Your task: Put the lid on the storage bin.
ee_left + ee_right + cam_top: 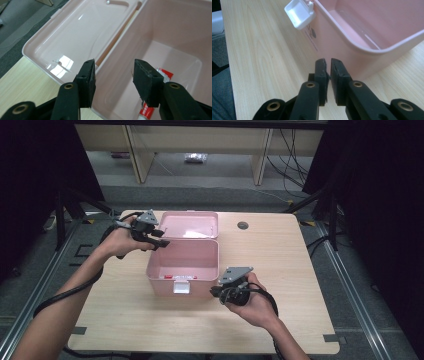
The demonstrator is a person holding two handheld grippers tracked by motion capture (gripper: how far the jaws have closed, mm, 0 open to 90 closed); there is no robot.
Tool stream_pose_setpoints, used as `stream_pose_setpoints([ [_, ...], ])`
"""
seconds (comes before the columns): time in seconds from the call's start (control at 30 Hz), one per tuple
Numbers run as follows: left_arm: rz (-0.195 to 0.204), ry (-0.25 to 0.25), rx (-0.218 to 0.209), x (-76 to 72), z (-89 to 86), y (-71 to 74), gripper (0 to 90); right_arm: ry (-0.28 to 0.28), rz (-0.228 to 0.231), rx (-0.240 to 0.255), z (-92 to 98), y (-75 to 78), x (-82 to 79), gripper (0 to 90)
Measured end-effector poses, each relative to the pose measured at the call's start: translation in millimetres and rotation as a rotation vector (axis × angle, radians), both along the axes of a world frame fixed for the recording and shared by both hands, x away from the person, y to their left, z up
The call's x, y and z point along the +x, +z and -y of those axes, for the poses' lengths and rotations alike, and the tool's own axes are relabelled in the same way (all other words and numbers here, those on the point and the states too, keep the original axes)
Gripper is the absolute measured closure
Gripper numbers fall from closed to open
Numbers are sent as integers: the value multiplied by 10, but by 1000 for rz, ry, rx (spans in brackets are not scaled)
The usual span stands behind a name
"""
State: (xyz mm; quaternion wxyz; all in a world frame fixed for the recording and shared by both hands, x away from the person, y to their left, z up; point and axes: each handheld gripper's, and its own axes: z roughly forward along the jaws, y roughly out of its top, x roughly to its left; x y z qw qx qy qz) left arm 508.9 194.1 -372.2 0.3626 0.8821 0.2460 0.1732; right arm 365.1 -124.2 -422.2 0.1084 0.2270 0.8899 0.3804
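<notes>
A pink plastic storage box [182,265] stands open at the centre of the counter [290,270], its lid [189,224] folded back toward the far edge. A white latch [299,13] hangs on the near wall. A red-and-white tube [155,92] lies on the box floor. The left gripper [162,240] hovers over the box's far left corner, jaws well apart and empty. The right gripper [328,65] sits just beside the near right corner, jaws almost together with a narrow gap, gripping nothing.
</notes>
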Motion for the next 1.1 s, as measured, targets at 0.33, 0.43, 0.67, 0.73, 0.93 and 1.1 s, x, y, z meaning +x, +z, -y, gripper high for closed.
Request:
stream_pose_setpoints([
  [0.33,18,129,-77,63,-87,-7,573,-7,15,25,-124,47,-31,900],
  [0.43,27,174,-120,89,-111,4,598,-14,18,34,-150,53,-34,900],
  [0.67,23,281,-148,212,-132,-29,591,-3,23,65,-299,115,-26,900],
  [0.73,16,310,-154,261,-132,-54,588,0,19,62,-318,124,-24,900],
  [0.93,-2,388,-150,440,-173,-129,584,13,19,85,-454,118,-12,900],
  [1.1,-15,425,-148,569,-172,-182,602,27,21,87,-577,113,-10,900],
])
